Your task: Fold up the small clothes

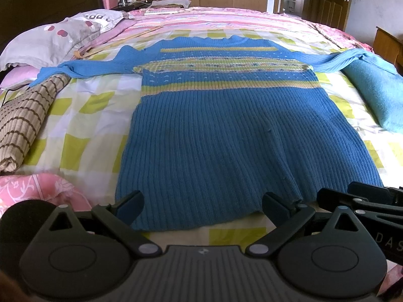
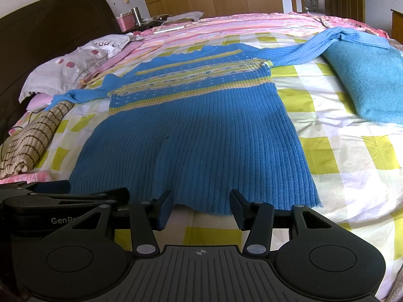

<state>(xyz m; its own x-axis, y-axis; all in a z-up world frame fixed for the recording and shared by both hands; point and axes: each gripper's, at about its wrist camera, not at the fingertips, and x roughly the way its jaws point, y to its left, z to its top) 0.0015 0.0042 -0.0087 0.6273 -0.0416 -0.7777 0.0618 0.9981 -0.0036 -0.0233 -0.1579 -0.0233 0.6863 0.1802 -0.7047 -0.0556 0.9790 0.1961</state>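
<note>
A blue ribbed knit sweater with yellow and green stripes across the chest lies flat on the bed, hem toward me, both sleeves spread sideways. It also shows in the right wrist view. My left gripper is open, its fingers apart over the hem's left and middle part. My right gripper is open at the hem's middle, nothing between its fingers. The right gripper also shows at the right edge of the left wrist view, and the left gripper at the left edge of the right wrist view.
The bed has a yellow-and-white checked sheet. A beige striped folded garment lies left. A teal folded garment lies right, under the sweater's sleeve end. A pillow and dark headboard are far left. A pink blanket lies beyond.
</note>
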